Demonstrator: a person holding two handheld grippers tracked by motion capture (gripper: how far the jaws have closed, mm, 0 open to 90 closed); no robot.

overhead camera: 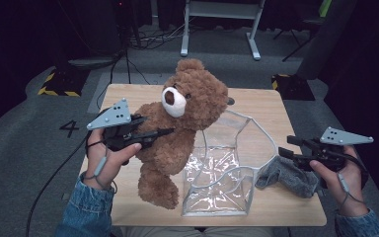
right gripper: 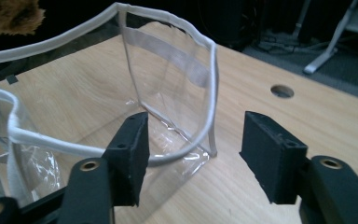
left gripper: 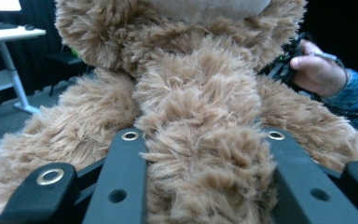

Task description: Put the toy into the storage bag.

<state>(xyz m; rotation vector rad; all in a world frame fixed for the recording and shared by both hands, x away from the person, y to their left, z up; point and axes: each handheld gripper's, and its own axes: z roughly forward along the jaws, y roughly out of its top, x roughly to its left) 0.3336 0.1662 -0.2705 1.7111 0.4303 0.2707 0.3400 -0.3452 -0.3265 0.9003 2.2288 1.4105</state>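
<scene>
A grey cloth (overhead camera: 287, 177) is seen crumpled on the wooden table (overhead camera: 296, 207) near its right edge. On the grey floor beyond, a white desk frame (overhead camera: 220, 27) and black-and-yellow hazard tape (overhead camera: 58, 92) are seen.

High view looks down on the counter (overhead camera: 256, 106); tool views sit close (both sharing the teddy bear (left gripper: 200, 140)).
</scene>
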